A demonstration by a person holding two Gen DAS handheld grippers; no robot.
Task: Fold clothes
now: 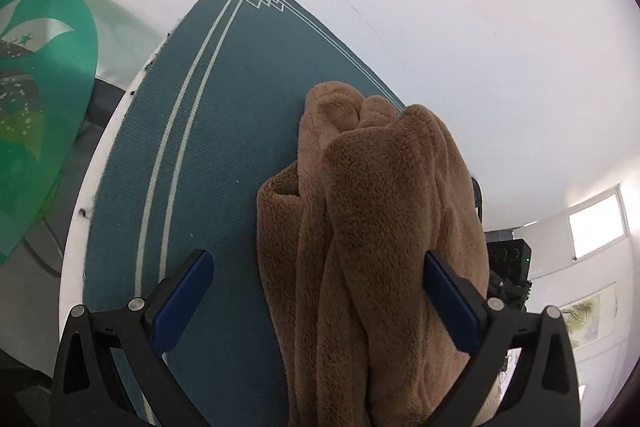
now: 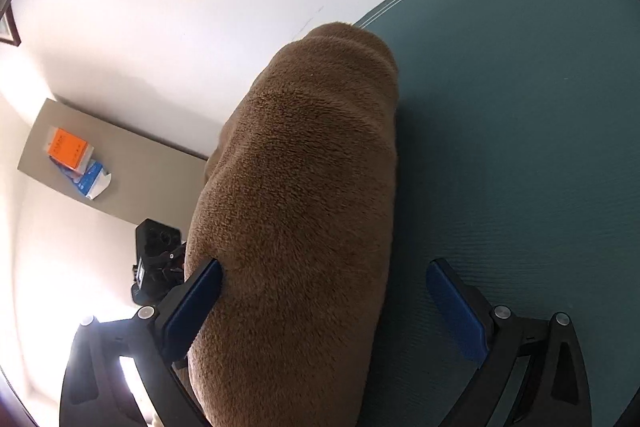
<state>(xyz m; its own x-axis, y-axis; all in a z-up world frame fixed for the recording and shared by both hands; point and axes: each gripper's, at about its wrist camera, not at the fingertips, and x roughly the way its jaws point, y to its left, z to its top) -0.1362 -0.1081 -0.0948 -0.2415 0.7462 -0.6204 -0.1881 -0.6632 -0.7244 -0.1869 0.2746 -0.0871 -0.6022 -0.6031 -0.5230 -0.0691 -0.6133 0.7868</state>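
Both sets of jaws are spread wide. The left gripper (image 1: 318, 297) and right gripper (image 2: 322, 305) each have the fluffy brown cloth (image 1: 372, 227) bunched between their jaws, on the green mat (image 1: 224, 131). Pinching just one layer might let the thick bundle flop open.

Teal mat (image 1: 224, 155) (white border lines), green bag (image 1: 36, 115), orange box (image 2: 66, 147).

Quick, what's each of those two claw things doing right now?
Left gripper: jaws wide open, brown fleece garment lying between them, not clamped.
Right gripper: jaws wide open around the same garment, not clamped.
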